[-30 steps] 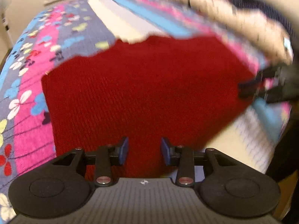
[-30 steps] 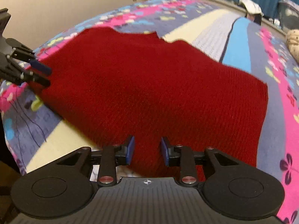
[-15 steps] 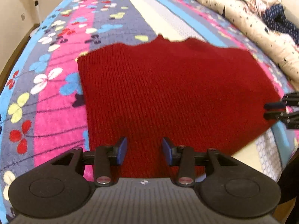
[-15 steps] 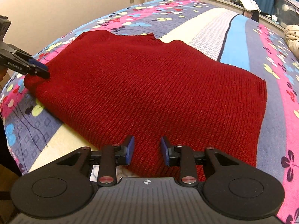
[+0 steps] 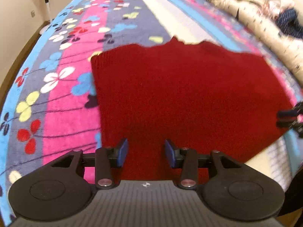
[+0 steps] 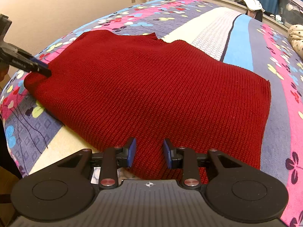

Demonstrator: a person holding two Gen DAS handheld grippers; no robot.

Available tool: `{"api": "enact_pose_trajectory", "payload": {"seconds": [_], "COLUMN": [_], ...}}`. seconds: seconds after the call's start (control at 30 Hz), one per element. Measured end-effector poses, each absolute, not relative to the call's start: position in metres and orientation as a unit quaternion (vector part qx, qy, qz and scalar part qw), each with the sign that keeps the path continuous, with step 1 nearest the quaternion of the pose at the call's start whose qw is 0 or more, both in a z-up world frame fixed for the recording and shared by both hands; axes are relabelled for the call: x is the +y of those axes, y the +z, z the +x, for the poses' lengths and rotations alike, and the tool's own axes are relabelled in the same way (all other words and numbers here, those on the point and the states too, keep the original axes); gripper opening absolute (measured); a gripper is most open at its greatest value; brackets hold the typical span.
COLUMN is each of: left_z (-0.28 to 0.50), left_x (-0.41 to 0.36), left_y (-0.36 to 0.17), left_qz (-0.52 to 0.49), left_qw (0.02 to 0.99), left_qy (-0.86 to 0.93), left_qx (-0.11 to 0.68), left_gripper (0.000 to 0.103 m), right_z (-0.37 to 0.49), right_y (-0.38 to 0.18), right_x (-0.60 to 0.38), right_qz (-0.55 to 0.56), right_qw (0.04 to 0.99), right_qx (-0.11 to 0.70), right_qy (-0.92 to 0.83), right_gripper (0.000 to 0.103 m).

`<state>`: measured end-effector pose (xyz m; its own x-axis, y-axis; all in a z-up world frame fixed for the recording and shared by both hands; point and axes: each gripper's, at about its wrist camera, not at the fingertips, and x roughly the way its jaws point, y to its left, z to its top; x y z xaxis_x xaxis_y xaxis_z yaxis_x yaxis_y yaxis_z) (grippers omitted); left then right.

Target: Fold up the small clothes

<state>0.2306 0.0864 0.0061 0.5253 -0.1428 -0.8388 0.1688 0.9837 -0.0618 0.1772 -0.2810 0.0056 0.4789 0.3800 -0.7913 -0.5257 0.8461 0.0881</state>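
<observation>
A red knitted garment (image 5: 185, 94) lies spread flat on the bed; it also shows in the right wrist view (image 6: 151, 87). My left gripper (image 5: 145, 152) is open, its jaws wide apart over the garment's near left corner. In the right wrist view the left gripper (image 6: 40, 69) touches that corner at the far left. My right gripper (image 6: 149, 154) is open over the garment's near edge. In the left wrist view the right gripper (image 5: 284, 118) sits at the garment's right corner.
The bed has a flowered blanket (image 5: 62, 87) in pink, blue and purple stripes. A beige spotted garment and a dark one (image 5: 265, 17) lie piled at the back right. A fan stand (image 5: 46, 1) and wall are beyond the bed's left edge.
The left gripper's view has swung from tilted and blurred to level over the garment's near left corner. The garment now lies flatter. Both grippers stay open.
</observation>
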Motion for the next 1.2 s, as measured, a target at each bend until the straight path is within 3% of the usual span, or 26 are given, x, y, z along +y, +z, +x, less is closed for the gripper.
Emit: {"api": "enact_pose_trajectory", "payload": {"seconds": [0.37, 0.63, 0.87, 1.03, 1.2], "left_z": [0.230, 0.207, 0.190, 0.193, 0.182], "left_x": [0.090, 0.111, 0.124, 0.119, 0.118], "left_y": [0.024, 0.061, 0.068, 0.076, 0.116], "left_qz": [-0.010, -0.056, -0.028, 0.016, 0.011], "left_qw": [0.898, 0.939, 0.947, 0.957, 0.951], "left_qy": [-0.089, -0.037, 0.009, 0.046, 0.043], "left_qx": [0.432, 0.338, 0.319, 0.287, 0.305], "left_gripper": [0.049, 0.084, 0.086, 0.086, 0.086], "right_z": [0.178, 0.170, 0.155, 0.166, 0.175], "right_y": [0.010, 0.049, 0.078, 0.080, 0.067], "right_x": [-0.289, -0.293, -0.284, -0.276, -0.265], "right_qz": [-0.060, 0.015, 0.090, 0.095, 0.144], "right_qw": [0.867, 0.915, 0.945, 0.954, 0.942], "right_qx": [0.423, 0.351, 0.278, 0.256, 0.286], "right_qy": [0.256, 0.197, 0.146, 0.121, 0.103], "right_gripper": [0.033, 0.038, 0.059, 0.061, 0.060]}}
